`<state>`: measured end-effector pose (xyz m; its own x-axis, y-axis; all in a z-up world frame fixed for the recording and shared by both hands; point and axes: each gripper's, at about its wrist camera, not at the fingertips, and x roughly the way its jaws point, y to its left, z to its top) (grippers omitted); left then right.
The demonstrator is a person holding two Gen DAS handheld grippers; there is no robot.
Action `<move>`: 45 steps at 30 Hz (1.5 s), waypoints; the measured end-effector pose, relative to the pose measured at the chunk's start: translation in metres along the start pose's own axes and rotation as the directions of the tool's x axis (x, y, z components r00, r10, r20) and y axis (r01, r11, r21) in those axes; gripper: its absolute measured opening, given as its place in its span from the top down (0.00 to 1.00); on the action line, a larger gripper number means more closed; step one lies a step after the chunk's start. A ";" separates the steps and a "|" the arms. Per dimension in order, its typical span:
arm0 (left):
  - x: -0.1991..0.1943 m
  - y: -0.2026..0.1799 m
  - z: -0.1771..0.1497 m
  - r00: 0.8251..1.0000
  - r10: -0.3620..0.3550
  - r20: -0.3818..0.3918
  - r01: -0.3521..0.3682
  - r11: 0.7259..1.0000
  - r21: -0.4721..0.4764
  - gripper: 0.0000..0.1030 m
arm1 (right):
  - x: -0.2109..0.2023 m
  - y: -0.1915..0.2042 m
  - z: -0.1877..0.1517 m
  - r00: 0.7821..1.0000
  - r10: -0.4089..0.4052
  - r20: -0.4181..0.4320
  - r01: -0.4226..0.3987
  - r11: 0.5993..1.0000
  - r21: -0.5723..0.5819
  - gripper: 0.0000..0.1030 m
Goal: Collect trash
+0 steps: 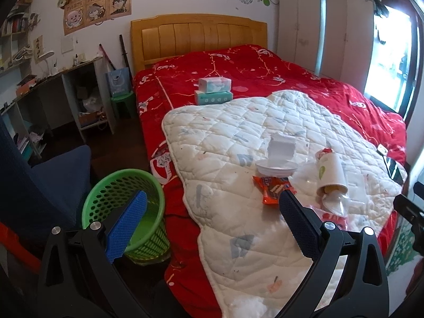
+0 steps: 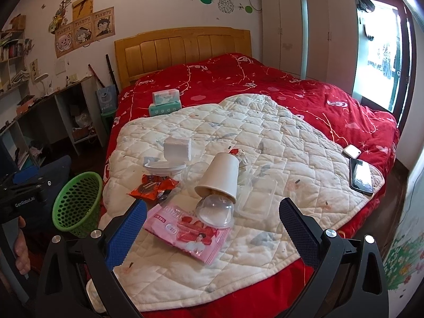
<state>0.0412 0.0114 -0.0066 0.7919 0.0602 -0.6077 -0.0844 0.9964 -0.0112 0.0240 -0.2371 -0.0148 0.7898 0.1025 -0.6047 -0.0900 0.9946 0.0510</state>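
Your right gripper (image 2: 212, 221) hangs with its jaws spread wide and nothing between them, above the near edge of the white quilt (image 2: 278, 143). Your left gripper (image 1: 212, 218) is just as wide and just as empty, straddling the quilt's near left corner.

Take the quilt as your reference. Closest to you on it lies a pink wrapper (image 2: 185, 232), flat, with a clear plastic dome lid (image 2: 216, 209) resting on its far end. The lid touches the mouth of a white paper cup (image 2: 221, 176) that lies tipped on its side, mouth toward you. Just right of the cup is a clear plastic tray (image 2: 258, 194). Left of the cup lies an orange snack wrapper (image 2: 153, 185), and just behind it a white foam container (image 2: 173, 157) with its lid up. Behind the cup sits something small, red and silver, maybe crumpled foil, though the view is too poor to be sure.

On the floor off the quilt's left side stands a green mesh basket (image 1: 124, 212), apart from all the trash; you cannot see anything inside it.

At the quilt's right edge lie a dark phone (image 2: 361, 176) and a small white case (image 2: 351, 150).

Beyond the quilt's far edge, on the red bedspread (image 2: 291, 90), two tissue packs (image 2: 164, 102) are stacked, with the wooden headboard (image 2: 182, 50) behind.
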 end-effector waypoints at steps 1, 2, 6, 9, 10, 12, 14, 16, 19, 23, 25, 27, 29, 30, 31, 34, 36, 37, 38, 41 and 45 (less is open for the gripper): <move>0.002 0.001 0.001 1.000 -0.001 -0.001 0.001 1.000 -0.004 0.05 | 0.002 -0.002 0.002 1.000 0.003 -0.003 -0.003 1.000 0.001 0.06; 0.003 0.002 0.003 1.000 -0.002 -0.002 0.002 1.000 -0.006 0.05 | 0.005 -0.004 0.004 1.000 0.005 -0.007 -0.005 1.000 -0.001 0.06; 0.010 0.005 0.007 1.000 -0.002 -0.005 0.002 1.000 -0.015 0.05 | 0.016 -0.008 0.010 1.000 -0.005 -0.020 0.005 1.000 -0.021 0.06; 0.015 0.006 0.008 1.000 -0.009 -0.011 0.009 1.000 -0.019 0.05 | 0.026 -0.013 0.015 0.999 -0.008 -0.036 0.008 1.000 -0.025 0.06; 0.016 0.007 0.008 1.000 -0.011 -0.012 0.010 1.000 -0.020 0.05 | 0.030 -0.015 0.018 0.999 -0.004 -0.042 0.003 1.000 -0.021 0.06; 0.019 0.007 0.009 1.000 -0.009 -0.016 0.009 1.000 -0.018 0.05 | 0.039 -0.019 0.022 0.998 0.004 -0.058 -0.005 1.000 -0.012 0.06; 0.022 0.007 0.009 1.000 -0.009 -0.018 0.008 1.000 -0.014 0.05 | 0.046 -0.023 0.026 0.998 0.014 -0.067 -0.014 1.000 -0.003 0.06; 0.024 0.007 0.010 1.000 -0.005 -0.022 0.005 1.000 -0.014 0.05 | 0.055 -0.027 0.031 0.996 0.019 -0.083 -0.018 1.000 0.003 0.06; 0.030 0.009 0.011 0.999 -0.004 -0.033 0.003 1.000 -0.021 0.05 | 0.067 -0.032 0.039 0.994 0.030 -0.101 -0.029 0.999 0.014 0.06; 0.037 0.010 0.010 0.999 -0.007 -0.045 0.006 0.999 -0.033 0.05 | 0.087 -0.043 0.050 0.988 0.072 -0.137 -0.064 0.996 0.060 0.06; 0.042 0.010 0.010 0.998 -0.007 -0.055 0.006 1.000 -0.027 0.05 | 0.099 -0.049 0.057 0.983 0.082 -0.163 -0.068 0.994 0.090 0.06; 0.045 0.010 0.009 0.998 -0.004 -0.059 0.003 1.000 -0.024 0.05 | 0.110 -0.053 0.064 0.980 0.093 -0.177 -0.076 0.992 0.104 0.06; 0.048 0.010 0.010 0.998 -0.006 -0.065 0.004 1.000 -0.028 0.05 | 0.120 -0.056 0.070 0.977 0.096 -0.192 -0.076 0.991 0.107 0.06; 0.050 0.011 0.010 0.998 -0.007 -0.068 0.005 1.000 -0.030 0.05 | 0.126 -0.058 0.073 0.975 0.097 -0.202 -0.076 0.991 0.112 0.06; 0.051 0.012 0.010 0.997 -0.008 -0.072 0.006 0.999 -0.032 0.05 | 0.132 -0.060 0.076 0.972 0.102 -0.213 -0.078 0.990 0.119 0.07; 0.057 0.012 0.011 0.997 -0.010 -0.076 0.008 0.999 -0.033 0.05 | 0.150 -0.062 0.084 0.963 0.111 -0.246 -0.082 0.989 0.123 0.07; 0.060 0.012 0.011 0.997 -0.011 -0.080 0.008 0.999 -0.033 0.05 | 0.164 -0.063 0.087 0.955 0.114 -0.275 -0.083 0.989 0.122 0.07; 0.062 0.012 0.012 0.996 -0.013 -0.083 0.011 0.999 -0.035 0.05 | 0.171 -0.064 0.089 0.951 0.115 -0.288 -0.080 0.988 0.130 0.07; 0.064 0.012 0.012 0.996 -0.015 -0.085 0.012 0.999 -0.036 0.05 | 0.178 -0.065 0.091 0.946 0.119 -0.302 -0.081 0.987 0.137 0.07; 0.068 0.012 0.013 0.996 -0.013 -0.087 0.010 0.999 -0.036 0.05 | 0.194 -0.064 0.095 0.936 0.125 -0.330 -0.081 0.986 0.144 0.14; 0.073 0.012 0.015 0.996 -0.017 -0.086 0.013 0.999 -0.040 0.05 | 0.219 -0.066 0.100 0.913 0.139 -0.382 -0.077 0.982 0.175 0.19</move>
<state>0.1072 0.0285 -0.0390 0.7381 0.0382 -0.6736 -0.0977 0.9939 -0.0507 0.2634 -0.2790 -0.0712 0.4769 0.2270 -0.8492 -0.0427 0.9709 0.2355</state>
